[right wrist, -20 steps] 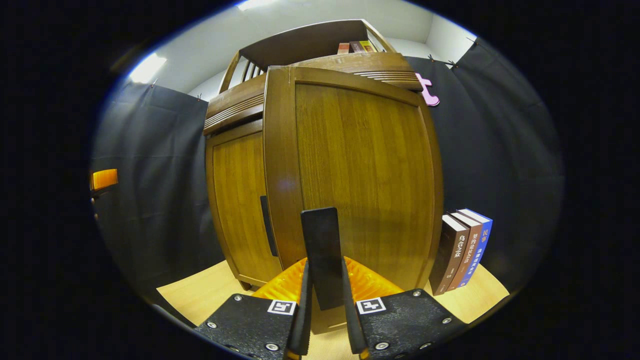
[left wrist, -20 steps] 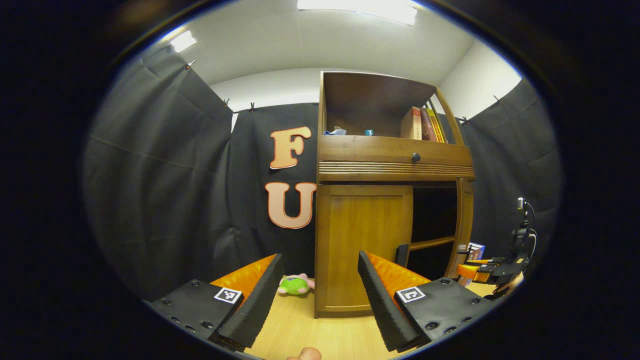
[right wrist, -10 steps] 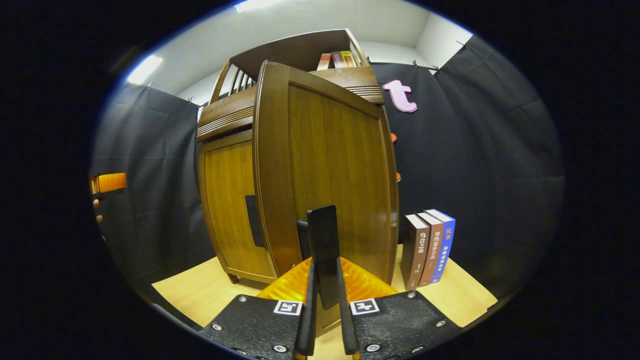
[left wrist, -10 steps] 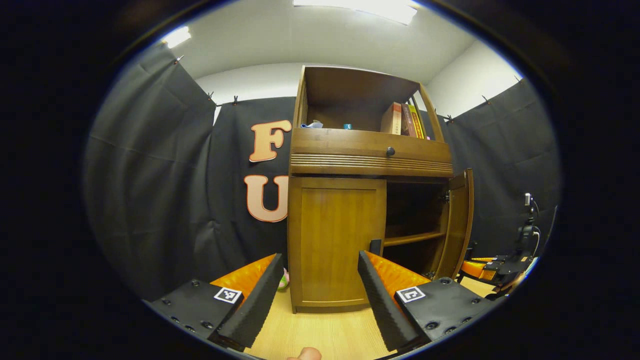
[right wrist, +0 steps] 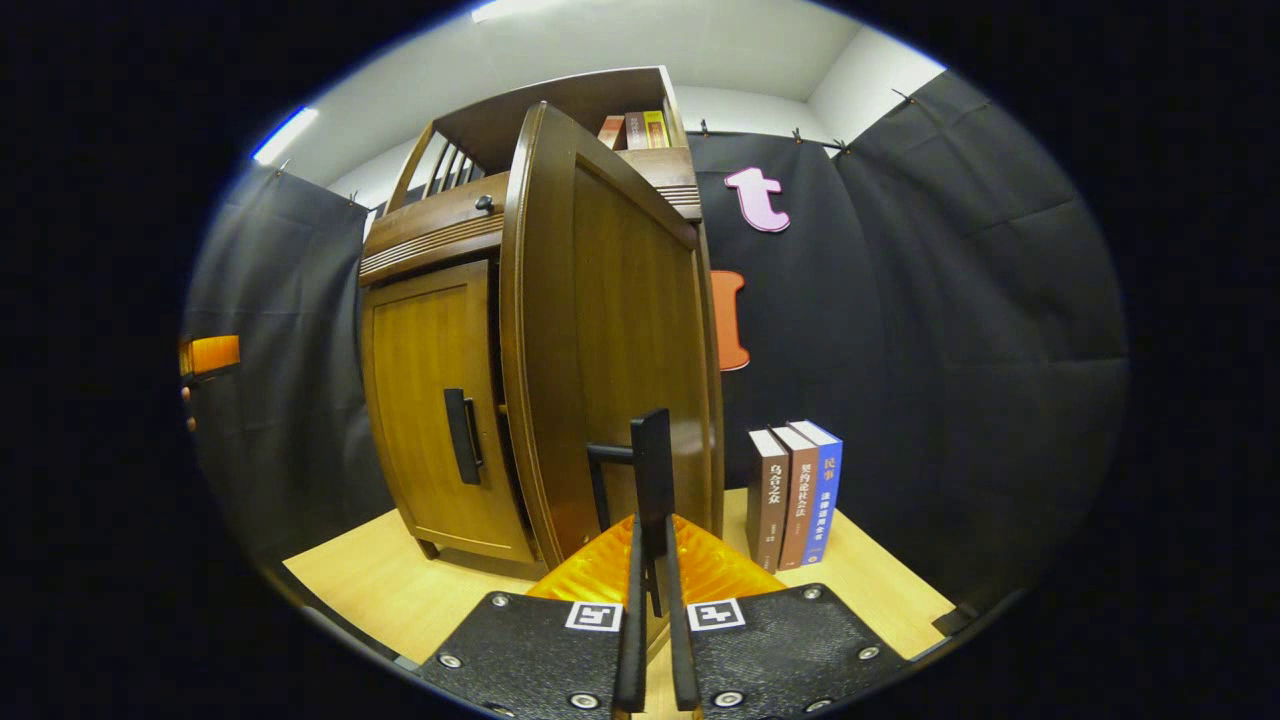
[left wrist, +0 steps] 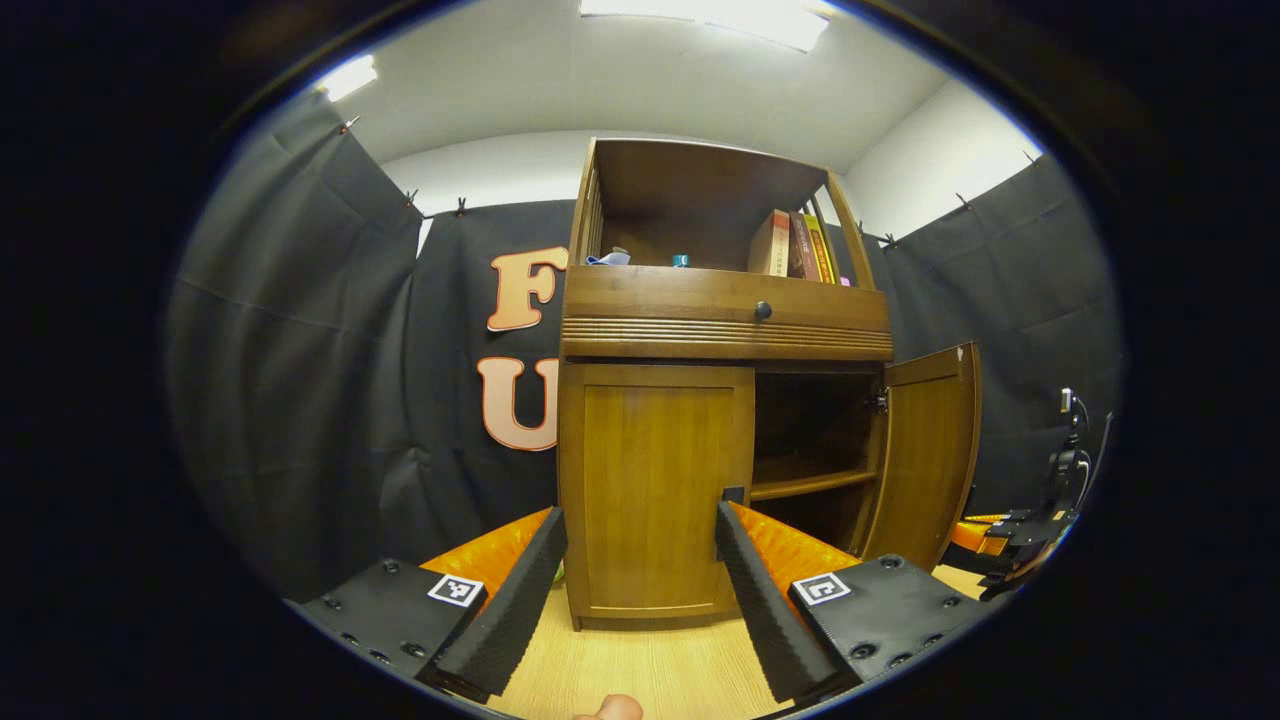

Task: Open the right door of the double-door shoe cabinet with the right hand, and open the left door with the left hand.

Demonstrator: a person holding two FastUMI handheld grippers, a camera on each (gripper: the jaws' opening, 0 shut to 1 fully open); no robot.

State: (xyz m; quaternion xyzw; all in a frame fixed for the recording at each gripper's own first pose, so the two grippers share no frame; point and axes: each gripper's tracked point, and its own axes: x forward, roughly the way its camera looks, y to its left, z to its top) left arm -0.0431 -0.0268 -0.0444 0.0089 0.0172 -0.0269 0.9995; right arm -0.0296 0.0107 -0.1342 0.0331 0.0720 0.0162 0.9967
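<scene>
One door (left wrist: pixel 922 455) hung wide open, right gripper (right wrist: pixel 651 640) clamped on its handle (right wrist: pixel 652 480). Left gripper (left wrist: pixel 640 560) sat spread open facing the closed left door (left wrist: pixel 655 490).

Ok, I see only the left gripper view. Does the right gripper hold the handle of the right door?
Observer: Yes, the right gripper is shut on the handle of the open right door.
Operator: Is anything on the floor near that door?
Observer: Three books stand upright on the floor next to it.
Operator: Where is the left door's handle?
Observer: It is a dark vertical bar at the inner edge of the left door.
</scene>
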